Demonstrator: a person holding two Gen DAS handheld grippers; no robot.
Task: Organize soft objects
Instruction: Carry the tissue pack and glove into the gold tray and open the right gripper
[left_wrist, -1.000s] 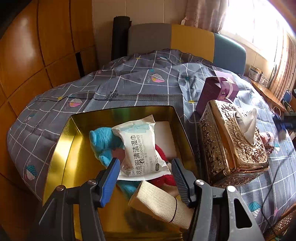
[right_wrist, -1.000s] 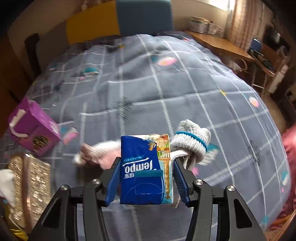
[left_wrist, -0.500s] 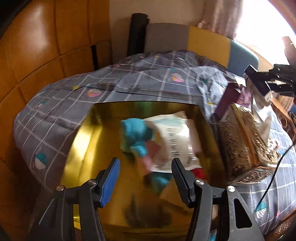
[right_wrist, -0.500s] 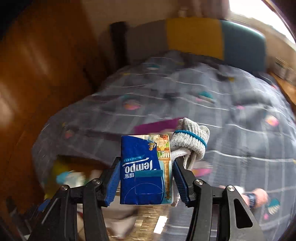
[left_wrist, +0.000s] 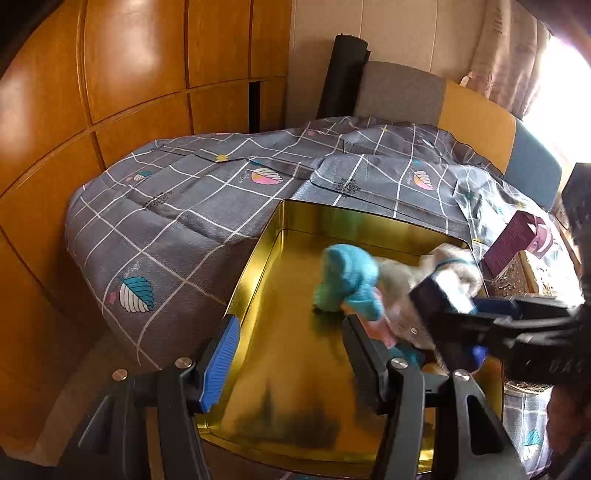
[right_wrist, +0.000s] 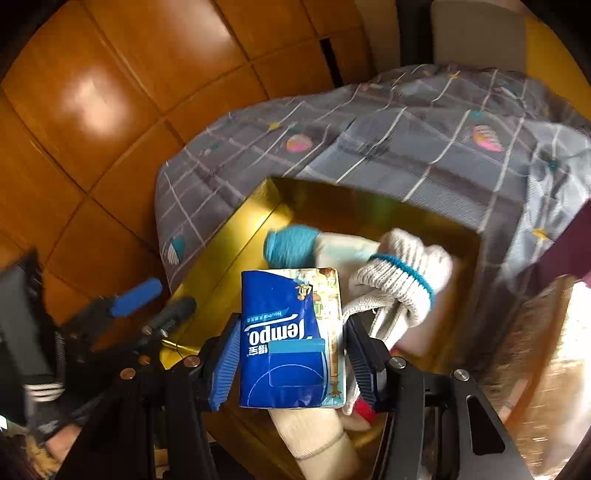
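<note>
Tissue pack over the tin
Right gripper (right_wrist: 291, 362) jaws clamp blue Tempo tissue pack (right_wrist: 291, 339) and knitted white glove (right_wrist: 399, 284) above gold metal tin (right_wrist: 229, 240); the loosely caught glove could slip out early. Left gripper (left_wrist: 288, 354) jaws wide, empty.

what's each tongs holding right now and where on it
The right tongs pinch a blue tissue pack by its two long sides, with a knit glove caught alongside. The left tongs hold nothing.

Left gripper (left_wrist: 290, 354) agape and empty, right gripper (right_wrist: 291, 363) clamped on its load
</note>
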